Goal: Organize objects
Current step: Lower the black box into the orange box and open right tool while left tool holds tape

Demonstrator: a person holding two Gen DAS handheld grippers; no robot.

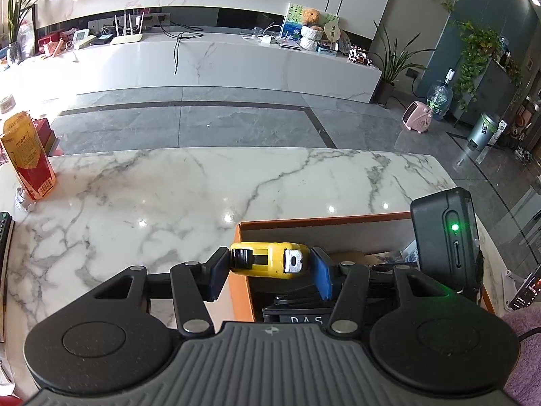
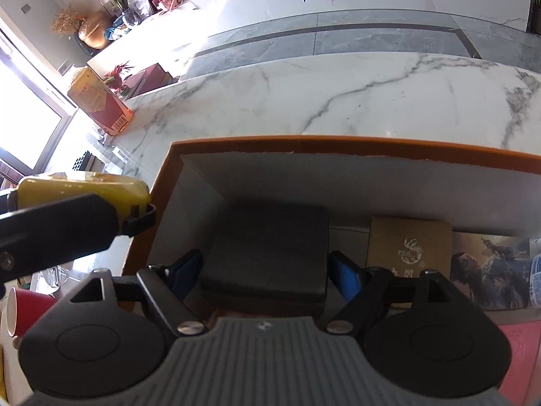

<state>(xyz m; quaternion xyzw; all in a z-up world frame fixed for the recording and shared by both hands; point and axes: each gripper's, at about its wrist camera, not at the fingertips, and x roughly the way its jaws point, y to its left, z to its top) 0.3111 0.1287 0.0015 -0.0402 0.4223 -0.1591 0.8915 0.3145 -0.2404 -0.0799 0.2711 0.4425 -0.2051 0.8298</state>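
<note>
My left gripper (image 1: 270, 265) is shut on a yellow tape measure (image 1: 267, 257), gripped end to end and hanging over the left wall of an orange box (image 1: 321, 219) with a white inside. In the right wrist view the same tape measure (image 2: 84, 189) and one left finger (image 2: 61, 233) hang just outside the orange box's (image 2: 338, 142) left wall. My right gripper (image 2: 265, 267) reaches down into the box and is open. Its blue pads (image 2: 343, 275) flank a black box (image 2: 267, 247) that rests against the back left corner.
A brown emblem box (image 2: 409, 247) and a picture card (image 2: 490, 270) lie to the black box's right. A black housing with a green light (image 1: 443, 243) stands over the box's right side. On the marble table (image 1: 169, 196) stands a red-yellow carton (image 1: 28, 159). A red cup (image 2: 23, 308) sits low left.
</note>
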